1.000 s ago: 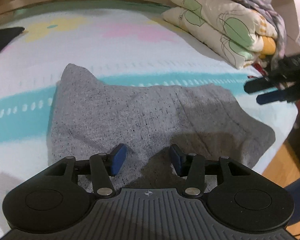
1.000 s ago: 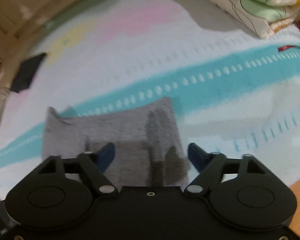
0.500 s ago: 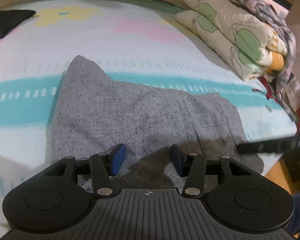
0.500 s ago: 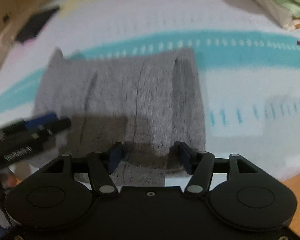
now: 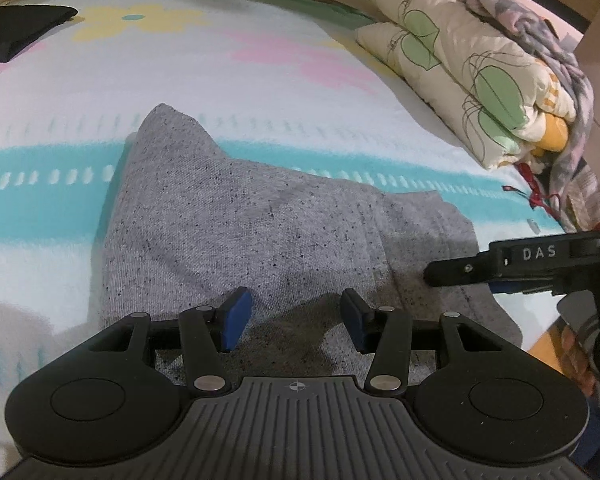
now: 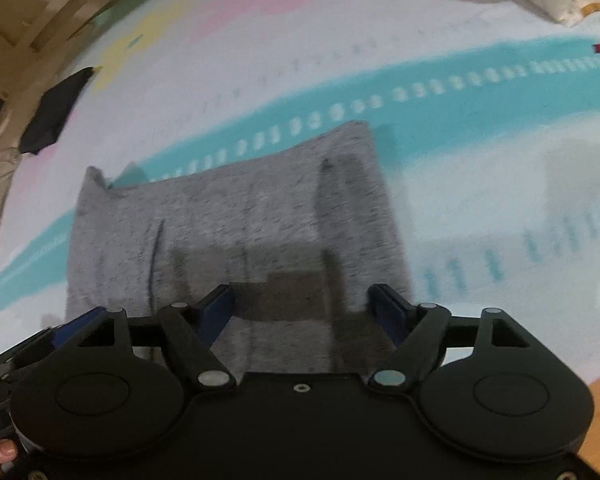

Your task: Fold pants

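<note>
Your grey pants (image 5: 260,232) lie already folded into a compact block near the front edge of the bed (image 5: 260,68), across its teal stripe, with one corner peaking up toward the far side. The folded quilt (image 5: 472,80) sits well apart at the bed's far right corner, and a dark cloth (image 5: 16,30) lies at the far left corner.

Your left gripper (image 5: 296,322) hovers over the near edge of the pants with its blue pads spread and nothing between them; the fabric lies flat underneath, unpinched. Your right gripper (image 6: 302,306) is over the right end of the pants, near the thick rolled edge; its jaws are opening, and only flat cloth shows below the gap, none of it pinched. From the left wrist view, one of its fingers (image 5: 472,268) reaches in low above that same end.

You look to be setting up the next fold, probably bringing one end across the other. For that, bring both grippers down onto the near hem, take all layers together in each pinch, and close firmly before lifting. Keep the two grips level so the stack does not slide apart, and mind the bed's front edge, which the right end of the pants lies close to.
</note>
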A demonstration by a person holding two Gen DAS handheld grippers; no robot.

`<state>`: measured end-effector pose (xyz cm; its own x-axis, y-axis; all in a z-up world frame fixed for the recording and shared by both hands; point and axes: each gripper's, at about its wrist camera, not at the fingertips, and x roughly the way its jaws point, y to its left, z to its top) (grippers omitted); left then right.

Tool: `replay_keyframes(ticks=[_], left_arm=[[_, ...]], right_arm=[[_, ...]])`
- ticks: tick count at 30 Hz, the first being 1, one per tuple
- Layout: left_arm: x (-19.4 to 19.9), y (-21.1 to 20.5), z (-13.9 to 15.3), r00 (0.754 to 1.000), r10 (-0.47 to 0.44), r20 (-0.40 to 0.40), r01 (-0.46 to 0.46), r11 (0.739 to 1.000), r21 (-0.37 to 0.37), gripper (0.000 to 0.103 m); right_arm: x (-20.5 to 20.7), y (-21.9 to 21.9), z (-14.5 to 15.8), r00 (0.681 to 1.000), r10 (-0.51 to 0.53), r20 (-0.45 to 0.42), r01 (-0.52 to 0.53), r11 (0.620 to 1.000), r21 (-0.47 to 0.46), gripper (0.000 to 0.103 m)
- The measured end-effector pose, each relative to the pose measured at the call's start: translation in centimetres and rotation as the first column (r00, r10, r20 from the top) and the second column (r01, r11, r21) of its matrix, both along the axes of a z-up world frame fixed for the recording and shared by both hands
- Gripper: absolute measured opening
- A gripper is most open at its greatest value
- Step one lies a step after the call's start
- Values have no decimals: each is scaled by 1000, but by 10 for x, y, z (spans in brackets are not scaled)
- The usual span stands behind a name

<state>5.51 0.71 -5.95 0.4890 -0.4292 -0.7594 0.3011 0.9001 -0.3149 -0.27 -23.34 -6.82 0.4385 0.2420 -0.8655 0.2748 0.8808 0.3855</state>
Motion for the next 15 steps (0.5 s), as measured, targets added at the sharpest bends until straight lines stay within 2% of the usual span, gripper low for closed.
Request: replay_keyframes(ticks=[3,5,7,8,12,15], left_arm=[[0,-2,0,1000,-1,1,1,1000,11,49],[0,-4,0,1000,-4,3,4,1000,18,49],[0,-5,0,1000,-6,5,6,1000,23,50],[0,-5,0,1000,-7,5,7,1000,24,50],[0,-5,-1,1000,-6,3,6,1000,22,50],[0,-1,1,1000,3,0,-3,1000,-3,49]], right_arm=[[-1,13,4,999,47,24,-47,998,-30,81],[1,19,5,998,57,32,-56,998,-25,88],[3,23,2,998,57,38,-57,998,-16,101],[4,26,0,997,63,42,-63,998,-14,103],[11,40,-2,992,125,19,-122,988,-95,103],[10,36,-3,990,136,30,-133,988,-78,103]])
